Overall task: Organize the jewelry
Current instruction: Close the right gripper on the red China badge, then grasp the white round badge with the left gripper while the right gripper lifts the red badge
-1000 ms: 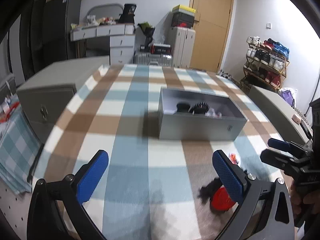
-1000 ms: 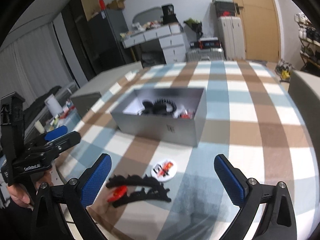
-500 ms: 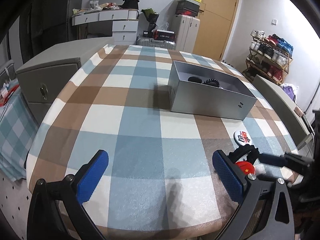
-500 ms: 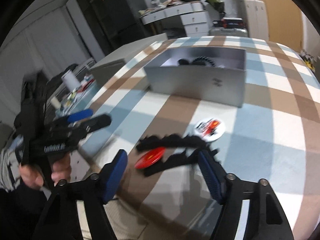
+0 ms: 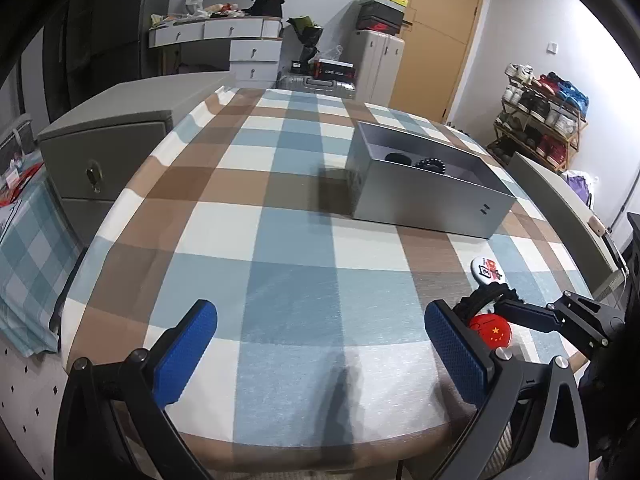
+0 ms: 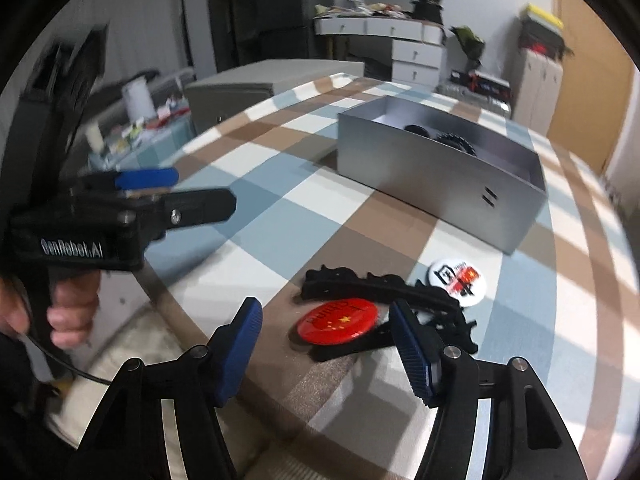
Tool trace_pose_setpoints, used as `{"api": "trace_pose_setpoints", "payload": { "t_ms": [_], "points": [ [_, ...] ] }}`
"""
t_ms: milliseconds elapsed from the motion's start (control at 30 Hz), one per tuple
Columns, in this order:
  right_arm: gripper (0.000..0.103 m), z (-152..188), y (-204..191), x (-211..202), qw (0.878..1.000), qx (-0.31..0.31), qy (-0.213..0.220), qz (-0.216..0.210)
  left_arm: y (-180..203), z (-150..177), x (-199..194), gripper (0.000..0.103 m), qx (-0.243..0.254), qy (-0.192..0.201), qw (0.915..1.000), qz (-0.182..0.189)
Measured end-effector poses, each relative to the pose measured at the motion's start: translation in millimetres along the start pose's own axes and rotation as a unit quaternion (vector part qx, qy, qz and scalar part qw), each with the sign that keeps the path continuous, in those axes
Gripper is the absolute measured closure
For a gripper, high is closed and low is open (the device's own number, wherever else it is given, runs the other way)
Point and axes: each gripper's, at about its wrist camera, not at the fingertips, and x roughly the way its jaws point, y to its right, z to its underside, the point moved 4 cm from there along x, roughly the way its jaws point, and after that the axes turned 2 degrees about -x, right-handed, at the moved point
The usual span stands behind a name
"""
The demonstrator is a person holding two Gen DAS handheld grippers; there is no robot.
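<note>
A red round badge (image 6: 338, 321) lies on the checked tablecloth near the table's front edge, with a black toothed hair clip (image 6: 384, 286) and a white badge (image 6: 456, 276) behind it. My right gripper (image 6: 326, 344) is open, its fingers on either side of the red badge. The red badge (image 5: 490, 329), the clip (image 5: 486, 296) and the white badge (image 5: 487, 270) also show in the left wrist view. My left gripper (image 5: 320, 354) is open and empty over bare cloth. A grey open box (image 5: 424, 196) holds dark jewelry.
In the right wrist view the left gripper's body (image 6: 120, 216) hovers left of the table edge. A grey cabinet (image 5: 108, 148) stands left of the table. A shoe rack (image 5: 544, 116) and a door (image 5: 436, 36) are at the back right.
My right gripper has dropped toward the red badge and narrowed its opening around it. My left gripper has drawn back toward the table's front edge, still open.
</note>
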Motion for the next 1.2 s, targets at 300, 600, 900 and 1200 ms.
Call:
{"api": "trace_pose_setpoints", "payload": {
  "t_ms": [300, 600, 900, 1200],
  "points": [
    [0.061, 1, -6, 7, 0.999, -0.032, -0.005, 0.023, -6, 5, 3, 0.002, -0.011, -0.01, 0.9999, 0.002],
    [0.061, 0, 2, -18, 0.998, 0.008, 0.05, -0.037, -1, 1, 0, 0.002, -0.003, -0.01, 0.9999, 0.002],
    [0.061, 10, 44, -45, 0.99, 0.09, 0.098, -0.049, 45, -21, 11, 0.002, 0.058, -0.021, 0.997, 0.047],
    [0.061, 41, 120, -64, 0.98, 0.158, 0.114, 0.025, 126, -33, 49, 0.002, 0.144, -0.079, 0.9838, 0.072]
  ]
}}
